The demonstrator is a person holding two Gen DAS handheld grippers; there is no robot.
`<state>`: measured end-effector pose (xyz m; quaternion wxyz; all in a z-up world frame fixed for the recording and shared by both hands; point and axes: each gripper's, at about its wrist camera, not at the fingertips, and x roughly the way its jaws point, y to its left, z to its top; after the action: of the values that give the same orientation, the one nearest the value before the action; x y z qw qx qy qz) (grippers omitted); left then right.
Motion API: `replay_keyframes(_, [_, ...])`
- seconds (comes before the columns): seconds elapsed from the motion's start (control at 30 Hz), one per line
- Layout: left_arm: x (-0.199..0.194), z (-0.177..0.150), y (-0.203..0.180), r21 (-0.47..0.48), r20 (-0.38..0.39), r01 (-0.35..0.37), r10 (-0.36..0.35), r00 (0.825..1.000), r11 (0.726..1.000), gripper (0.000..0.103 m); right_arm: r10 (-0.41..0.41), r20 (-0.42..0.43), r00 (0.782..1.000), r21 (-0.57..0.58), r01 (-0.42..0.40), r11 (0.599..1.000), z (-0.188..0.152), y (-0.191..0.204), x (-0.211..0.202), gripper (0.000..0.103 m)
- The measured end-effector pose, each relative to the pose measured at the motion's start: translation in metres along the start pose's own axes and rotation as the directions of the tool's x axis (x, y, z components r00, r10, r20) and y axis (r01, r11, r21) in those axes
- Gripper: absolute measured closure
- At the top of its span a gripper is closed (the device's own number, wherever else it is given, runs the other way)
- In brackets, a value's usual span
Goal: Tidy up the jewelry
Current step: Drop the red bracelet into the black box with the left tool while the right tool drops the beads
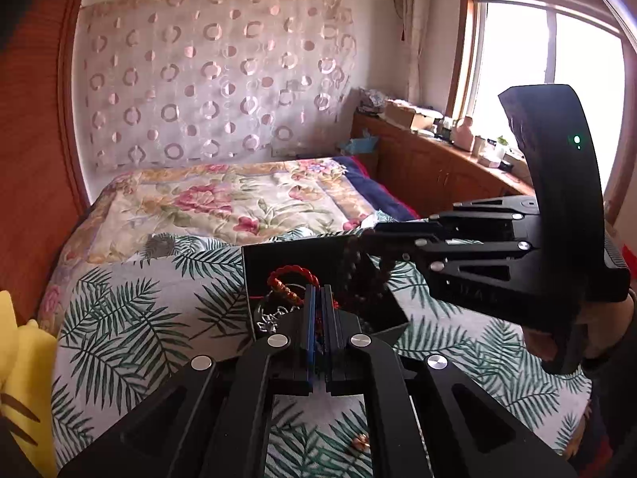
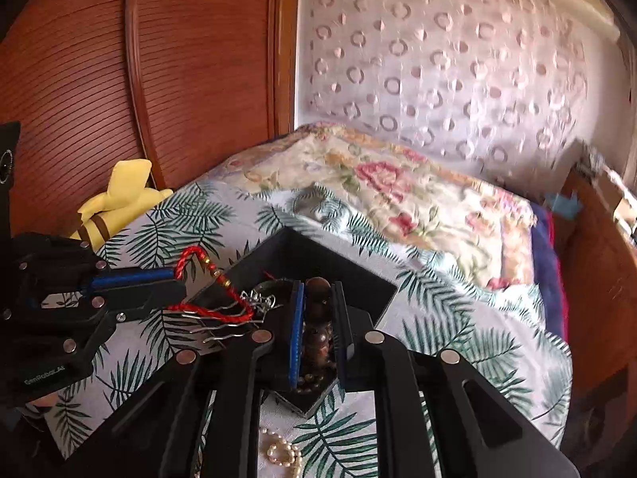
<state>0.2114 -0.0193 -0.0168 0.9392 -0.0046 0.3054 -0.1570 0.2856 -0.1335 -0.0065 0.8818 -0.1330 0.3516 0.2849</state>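
Both grippers hold bracelets over black box rim.

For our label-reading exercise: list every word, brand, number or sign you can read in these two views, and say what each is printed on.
"GenRobot.AI", small and slightly blurred, on the black body of the left gripper.
Faint raised lettering on the body of the right gripper: too blurred to read.
Nothing readable anywhere else.
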Motion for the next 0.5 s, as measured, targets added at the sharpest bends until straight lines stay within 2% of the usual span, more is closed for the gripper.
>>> replay_keyframes(0.07, [0.009,0.001,0.002,-0.004,-0.015,-0.002,0.002,1.000,1.000,0.101,-0.012,-0.008,1.000,0.014,0.012,1.000,-0.001,-0.002,0.005,0.085])
replay_keyframes(0.1, [0.012,0.002,0.003,-0.006,-0.022,-0.004,0.004,1.000,1.000,0.101,-0.011,-0.007,1.000,0.025,0.011,1.000,-0.002,-0.004,0.006,0.076])
replay_keyframes(0.2, [0.026,0.006,0.007,-0.007,-0.044,-0.015,0.014,0.999,1.000,0.101,-0.020,0.011,1.000,0.039,0.020,0.999,-0.004,-0.006,0.002,0.068])
replay_keyframes(0.5, [0.061,0.016,0.015,-0.005,-0.099,-0.029,0.028,0.995,1.000,0.101,-0.027,0.027,0.999,0.061,0.025,0.998,-0.027,-0.023,-0.019,0.067])
